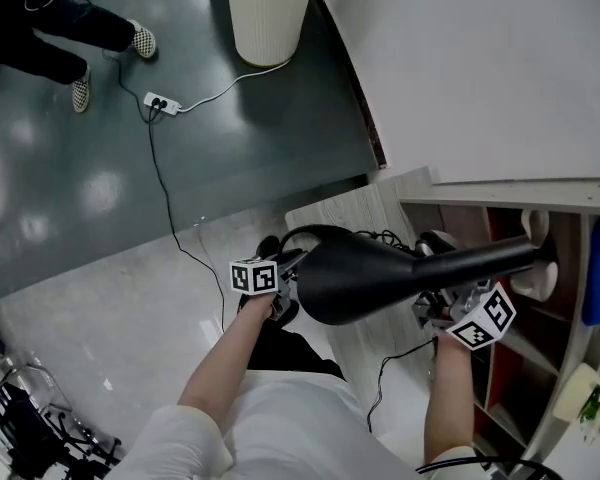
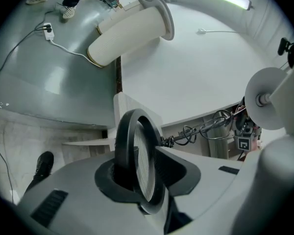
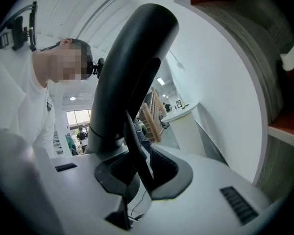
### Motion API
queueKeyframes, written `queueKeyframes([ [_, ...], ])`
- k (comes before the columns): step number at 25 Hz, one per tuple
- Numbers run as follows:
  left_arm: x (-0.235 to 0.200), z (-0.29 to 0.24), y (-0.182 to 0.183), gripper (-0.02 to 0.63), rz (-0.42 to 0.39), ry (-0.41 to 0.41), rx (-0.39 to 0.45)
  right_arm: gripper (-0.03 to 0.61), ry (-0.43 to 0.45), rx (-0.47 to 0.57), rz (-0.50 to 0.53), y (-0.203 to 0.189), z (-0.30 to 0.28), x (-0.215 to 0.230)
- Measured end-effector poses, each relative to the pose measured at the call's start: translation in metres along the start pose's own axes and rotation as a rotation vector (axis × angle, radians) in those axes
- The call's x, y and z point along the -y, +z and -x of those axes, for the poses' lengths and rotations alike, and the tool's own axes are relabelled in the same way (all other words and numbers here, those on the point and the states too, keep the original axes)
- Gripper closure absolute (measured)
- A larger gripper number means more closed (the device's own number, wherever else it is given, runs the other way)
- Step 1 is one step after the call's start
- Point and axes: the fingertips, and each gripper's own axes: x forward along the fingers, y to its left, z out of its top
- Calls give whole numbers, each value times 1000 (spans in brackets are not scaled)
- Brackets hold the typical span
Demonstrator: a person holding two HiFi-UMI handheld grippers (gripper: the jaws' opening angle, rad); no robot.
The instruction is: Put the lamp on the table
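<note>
Head view is showing the right gripper (image 1: 436, 304) clamping its fingers on the neck of the black lamp with a cone-shaped head (image 1: 380, 273). The left gripper (image 1: 292, 270) is holding its fingers loosely apart around the head's round rim. The lamp is hanging in the air, short of the white worktop's (image 1: 480, 68) near edge.

One lamp (image 1: 380, 273), matte black. Flared cone shade with a round rim (image 2: 123, 146) and a pale ribbed diffuser disc (image 2: 146, 165) set inside, tapering into a thick curved neck (image 3: 132, 58). Up in the air, lying near level, shade at the left in the head view, neck at the right. One table (image 1: 480, 68), white plain top, beyond the lamp, not touching it.
</note>
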Motion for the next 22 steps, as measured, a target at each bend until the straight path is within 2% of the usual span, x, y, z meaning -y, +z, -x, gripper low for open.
queueKeyframes([
  [3, -7, 11, 7, 485, 11, 69, 53, 515, -6, 2, -5, 0, 0, 1],
  [7, -24, 29, 14, 465, 28, 229, 142, 515, 15, -17, 16, -4, -2, -6],
  [9, -27, 37, 17, 454, 19, 282, 184, 515, 27, -30, 30, -6, -4, -11],
  [12, -18, 39, 21, 447, 0, 264, 215, 515, 31, -33, 40, -6, -5, -13],
  [18, -18, 39, 27, 448, 56, 237, 277, 515, 20, -37, 52, -6, -7, -15],
  [22, -21, 33, 24, 448, 72, 246, 283, 515, 41, -62, 78, -6, -12, -16],
])
